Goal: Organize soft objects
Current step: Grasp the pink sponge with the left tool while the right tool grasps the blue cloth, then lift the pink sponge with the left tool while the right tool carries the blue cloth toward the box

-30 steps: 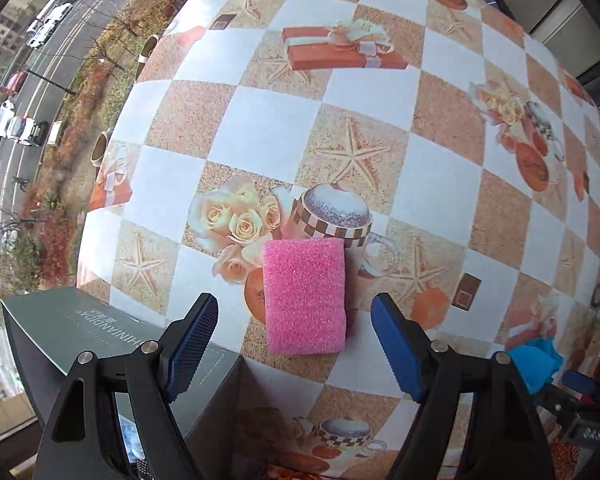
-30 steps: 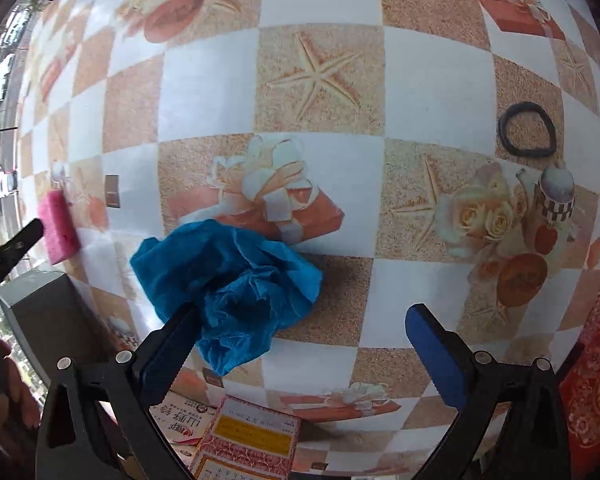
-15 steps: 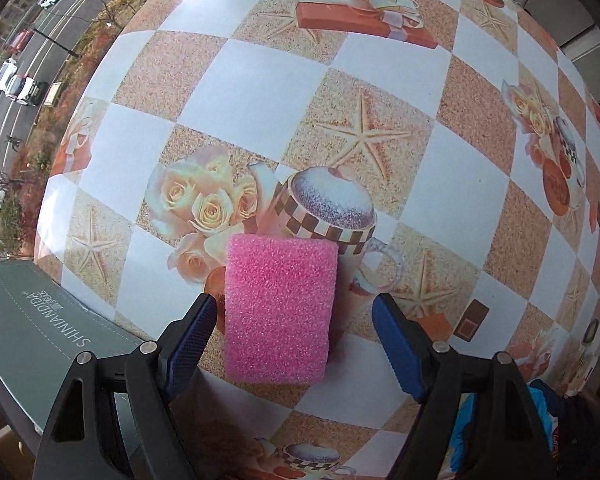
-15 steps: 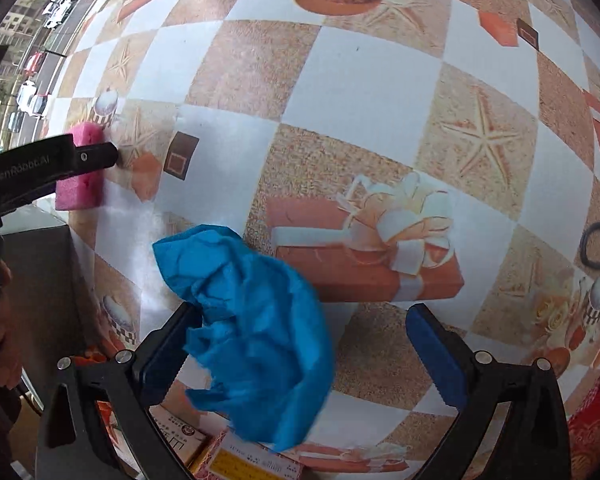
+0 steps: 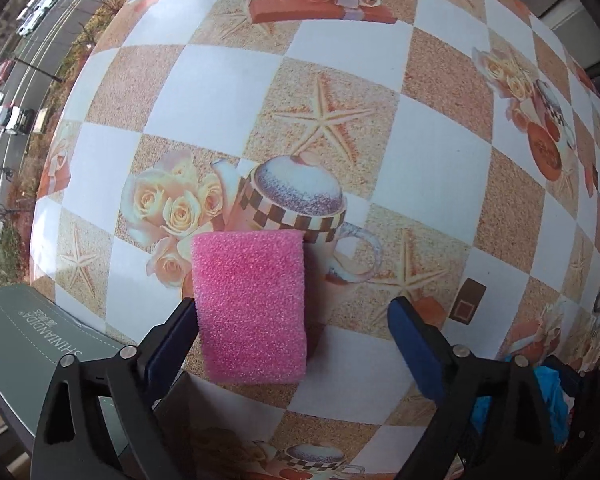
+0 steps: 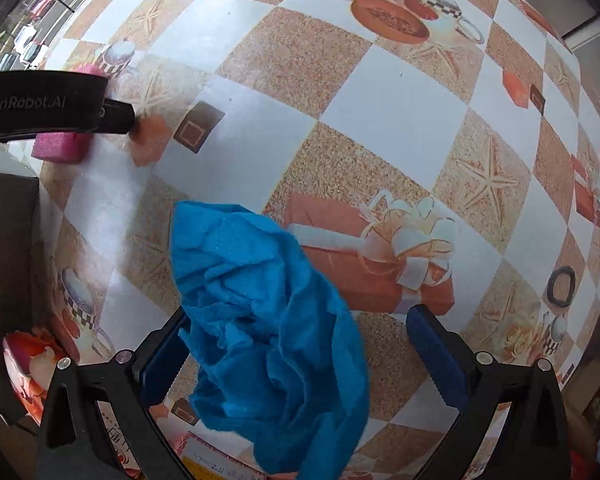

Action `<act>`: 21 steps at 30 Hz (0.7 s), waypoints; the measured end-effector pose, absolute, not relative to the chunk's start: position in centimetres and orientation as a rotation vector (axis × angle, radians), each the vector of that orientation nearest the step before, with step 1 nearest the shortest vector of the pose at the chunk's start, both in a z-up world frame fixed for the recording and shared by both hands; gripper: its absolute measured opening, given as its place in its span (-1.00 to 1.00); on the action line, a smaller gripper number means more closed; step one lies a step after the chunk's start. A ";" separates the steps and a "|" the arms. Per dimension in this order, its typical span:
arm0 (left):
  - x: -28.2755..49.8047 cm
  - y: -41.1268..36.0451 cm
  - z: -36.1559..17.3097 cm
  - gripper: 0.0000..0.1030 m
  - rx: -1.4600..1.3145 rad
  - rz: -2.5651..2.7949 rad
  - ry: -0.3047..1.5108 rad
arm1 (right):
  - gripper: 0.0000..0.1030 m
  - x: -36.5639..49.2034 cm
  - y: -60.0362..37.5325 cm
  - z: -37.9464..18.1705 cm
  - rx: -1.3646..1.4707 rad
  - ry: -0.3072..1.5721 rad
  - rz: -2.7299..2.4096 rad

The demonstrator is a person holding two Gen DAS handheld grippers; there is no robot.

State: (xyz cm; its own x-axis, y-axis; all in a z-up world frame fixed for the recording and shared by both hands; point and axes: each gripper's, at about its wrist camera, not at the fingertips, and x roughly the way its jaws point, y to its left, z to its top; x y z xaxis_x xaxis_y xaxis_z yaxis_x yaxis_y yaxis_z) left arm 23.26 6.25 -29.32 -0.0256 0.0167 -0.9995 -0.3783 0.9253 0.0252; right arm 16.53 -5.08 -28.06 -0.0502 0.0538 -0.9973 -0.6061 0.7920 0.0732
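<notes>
Left wrist view: left gripper (image 5: 294,346) jaws wide, just been opening further, pink sponge (image 5: 250,306) between them on the tablecloth (image 5: 440,132), against the left pad and clear of the right, grey box (image 5: 28,332) just beside. Right wrist view: right gripper (image 6: 296,360) equally wide, blue cloth (image 6: 268,340) crumpled between the pads, ungripped. Neither item looks sorted yet; both grasps remain.

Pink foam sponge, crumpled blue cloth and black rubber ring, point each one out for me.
Pink foam sponge (image 5: 250,306), left wrist view, middle of its top face.
Crumpled blue cloth (image 6: 268,332), right wrist view, centre folds.
Black rubber ring (image 6: 551,286), right wrist view, left rim.
</notes>
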 end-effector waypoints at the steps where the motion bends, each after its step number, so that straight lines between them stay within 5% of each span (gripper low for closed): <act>1: 23.2 5.8 -29.0 0.36 -0.282 0.292 1.556 | 0.88 16.3 -5.5 -28.1 -0.446 1.553 0.567; 3: 23.2 4.6 -28.6 0.00 -0.240 0.246 1.542 | 0.46 16.2 -5.6 -27.6 -0.431 1.525 0.570; 4: 23.2 4.1 -28.5 0.00 -0.208 0.230 1.537 | 0.25 16.1 -5.7 -27.2 -0.427 1.512 0.575; 5: 23.2 3.7 -28.4 0.00 -0.189 0.211 1.531 | -0.24 16.0 -5.7 -26.6 -0.408 1.502 0.599; 6: 23.1 3.4 -28.0 -0.01 -0.180 0.197 1.522 | -0.35 16.1 -5.9 -26.2 -0.357 1.513 0.633; 21: 18.9 -0.5 -18.0 0.00 -0.099 0.043 1.353 | -0.35 16.5 -12.6 -21.3 0.037 1.494 0.592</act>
State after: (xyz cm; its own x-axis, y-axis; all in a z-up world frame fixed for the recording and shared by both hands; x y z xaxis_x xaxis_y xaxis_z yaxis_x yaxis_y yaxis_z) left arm 18.92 -0.52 -18.02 0.2159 -0.0263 -0.9761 -0.0883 0.9950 -0.0463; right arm 16.50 -12.58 -21.33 -0.0357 0.3901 -0.9201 -0.3461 0.8589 0.3775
